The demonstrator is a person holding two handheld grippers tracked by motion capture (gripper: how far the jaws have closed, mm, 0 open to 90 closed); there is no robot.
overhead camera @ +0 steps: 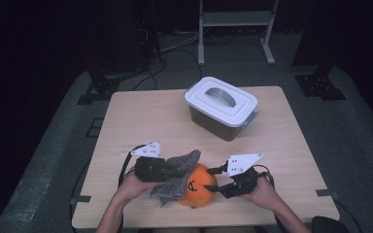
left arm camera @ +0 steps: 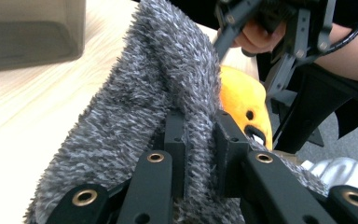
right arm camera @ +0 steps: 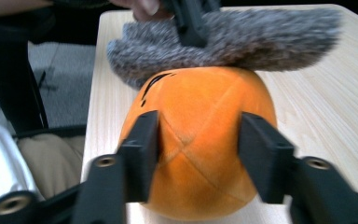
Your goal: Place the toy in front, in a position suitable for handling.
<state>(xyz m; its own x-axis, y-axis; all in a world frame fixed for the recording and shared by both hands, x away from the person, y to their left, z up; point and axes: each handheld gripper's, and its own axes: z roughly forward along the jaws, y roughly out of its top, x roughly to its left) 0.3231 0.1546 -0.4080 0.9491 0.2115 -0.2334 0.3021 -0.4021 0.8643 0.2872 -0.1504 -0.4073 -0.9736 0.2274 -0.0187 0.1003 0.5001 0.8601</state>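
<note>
Cloth (overhead camera: pixel 177 172), clamped in the left tool (overhead camera: pixel 161 169), wipes the toy (overhead camera: pixel 200 186); right tool (overhead camera: pixel 212 179) straddles it, jaws apart, needing to steady it next.

Both claws are black, with angular linked arms and flat rectangular pads. Brass-coloured screw eyelets dot the left claw (left arm camera: pixel 200 140) and the right claw (right arm camera: pixel 198 144) at the joints. Each carries a pale grey three-cornered plate with small holes on top and trails a black cable. The forearms are bare.
</note>
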